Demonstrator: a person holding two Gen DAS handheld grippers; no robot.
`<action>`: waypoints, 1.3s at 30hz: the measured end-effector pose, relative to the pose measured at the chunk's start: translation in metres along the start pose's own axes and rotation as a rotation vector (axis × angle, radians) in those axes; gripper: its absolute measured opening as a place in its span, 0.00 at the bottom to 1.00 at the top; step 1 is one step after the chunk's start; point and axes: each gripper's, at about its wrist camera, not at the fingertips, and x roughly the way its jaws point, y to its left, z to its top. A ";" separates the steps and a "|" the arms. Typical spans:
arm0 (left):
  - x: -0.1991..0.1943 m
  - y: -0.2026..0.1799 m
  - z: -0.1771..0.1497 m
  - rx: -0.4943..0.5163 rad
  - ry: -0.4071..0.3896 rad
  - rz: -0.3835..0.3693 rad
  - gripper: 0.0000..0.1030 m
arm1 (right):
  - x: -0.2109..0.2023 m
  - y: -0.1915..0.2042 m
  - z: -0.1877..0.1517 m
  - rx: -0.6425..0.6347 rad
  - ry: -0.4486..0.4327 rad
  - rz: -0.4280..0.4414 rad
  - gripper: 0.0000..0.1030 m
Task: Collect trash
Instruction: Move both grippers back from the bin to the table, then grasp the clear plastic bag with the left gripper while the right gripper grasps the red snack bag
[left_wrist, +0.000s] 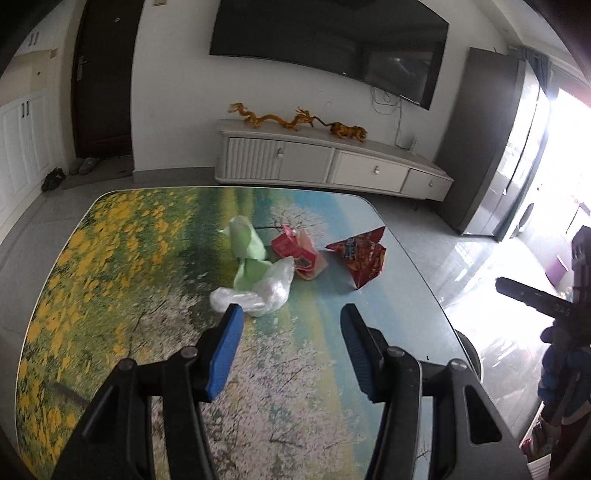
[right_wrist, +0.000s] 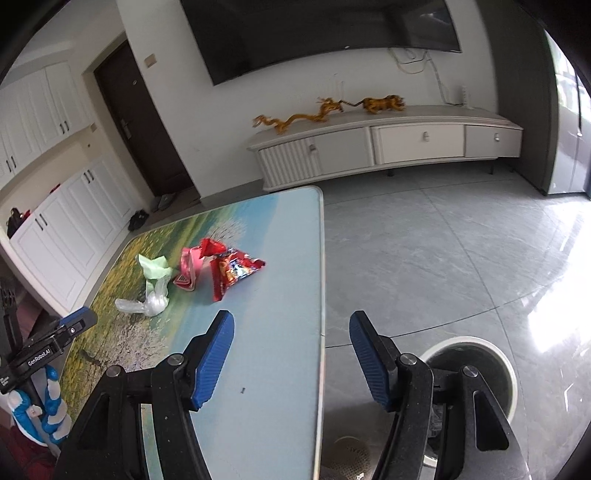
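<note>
Left tongs spread wide, nothing between the blue pads, hovering above the counter with its printed landscape of yellow flowers and blossom trees. Left pad tip just beside the clear plastic bag, apart or touching: cannot tell from this angle.

Trash in a loose cluster mid-counter:
- clear plastic bag nearest the left tongs, crumpled
- green bag behind it, touching the clear one
- pink-red wrapper right of the green bag, up against it
- red snack packet furthest right, tented up, a small gap from the pink-red wrapper

Right tongs also spread wide, empty, straddling the right edge of the counter: left pad over the counter top, right pad over the floor. Same cluster seen ahead and to the left from there: clear plastic bag, green bag, pink-red wrapper, red snack packet, all well clear of the right pads.

Round bin with pale rim and dark inside on the floor just right of the counter, partly hidden behind the right tongs.

Left tongs' body with a gloved hand visible at the left edge of the right wrist view; right tongs' dark body at the right edge of the left wrist view.

Background: long pale cabinet against the wall, dark screen above it.
</note>
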 end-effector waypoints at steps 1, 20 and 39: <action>0.005 -0.003 0.002 0.016 0.003 -0.005 0.51 | 0.009 0.004 0.002 -0.011 0.010 0.010 0.61; 0.107 0.014 0.014 0.028 0.139 0.070 0.50 | 0.131 0.053 0.041 -0.167 0.063 0.154 0.62; 0.118 0.019 0.004 -0.010 0.157 0.050 0.32 | 0.179 0.063 0.044 -0.232 0.088 0.178 0.52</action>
